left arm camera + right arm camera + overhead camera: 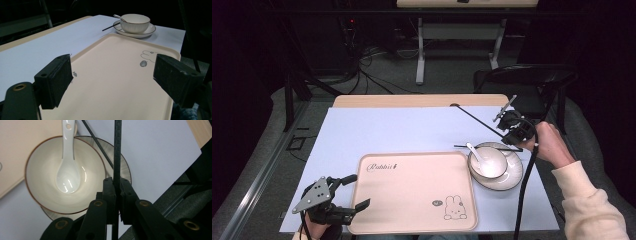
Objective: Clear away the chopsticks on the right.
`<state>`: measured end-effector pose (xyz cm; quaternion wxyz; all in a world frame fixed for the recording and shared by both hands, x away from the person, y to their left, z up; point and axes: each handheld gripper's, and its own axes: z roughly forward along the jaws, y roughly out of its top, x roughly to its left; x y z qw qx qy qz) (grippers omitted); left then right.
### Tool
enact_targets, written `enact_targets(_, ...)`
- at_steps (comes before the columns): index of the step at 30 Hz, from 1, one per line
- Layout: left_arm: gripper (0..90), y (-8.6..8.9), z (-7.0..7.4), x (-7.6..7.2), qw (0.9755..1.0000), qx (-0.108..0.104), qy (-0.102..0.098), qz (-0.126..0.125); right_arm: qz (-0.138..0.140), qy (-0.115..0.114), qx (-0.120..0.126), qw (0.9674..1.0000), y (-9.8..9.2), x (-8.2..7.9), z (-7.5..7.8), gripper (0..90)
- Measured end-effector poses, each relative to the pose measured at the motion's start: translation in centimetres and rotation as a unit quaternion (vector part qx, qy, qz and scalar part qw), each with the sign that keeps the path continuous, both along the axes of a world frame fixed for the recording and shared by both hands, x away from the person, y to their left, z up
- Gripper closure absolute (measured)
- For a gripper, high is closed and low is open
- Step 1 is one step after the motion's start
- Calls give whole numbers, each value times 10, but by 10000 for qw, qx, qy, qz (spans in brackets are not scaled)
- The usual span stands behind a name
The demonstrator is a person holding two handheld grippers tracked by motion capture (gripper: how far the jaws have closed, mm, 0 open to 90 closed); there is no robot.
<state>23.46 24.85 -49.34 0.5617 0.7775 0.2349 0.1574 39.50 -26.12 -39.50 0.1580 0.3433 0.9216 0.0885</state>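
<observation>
A white bowl (488, 161) sits on a dark-rimmed plate (512, 179) at the table's right, with a white spoon (476, 155) in it. My right gripper (512, 131), above and just behind the plate, is shut on a thin black chopstick (477, 119) that slants up and to the left over the table. In the right gripper view my right gripper (117, 181) pinches this chopstick (117, 150) above the bowl (45, 192). A second black chopstick (487, 147) lies across the plate's far rim. My left gripper (358, 191) stands open at the left front corner of the beige tray (412, 190), nothing between its jaws.
The tray (117, 82) bears a rabbit drawing (454, 207) and lies on a pale blue mat (387, 130) over the wooden table. A black chair (527, 82) stands behind the table's right corner. Cables and a table frame lie on the floor beyond.
</observation>
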Motion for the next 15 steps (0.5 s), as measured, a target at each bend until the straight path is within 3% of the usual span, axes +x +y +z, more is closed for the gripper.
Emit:
enact_targets(6, 155, 0, 0, 0, 10000, 0, 8, -20, -277, 84, 63, 9996, 17, -14, -2, 853)
enact_targets(15, 154, 1, 0, 0, 10000, 10, 25, -77, -271, 292, 234, 9989, 40, -32, -17, 853)
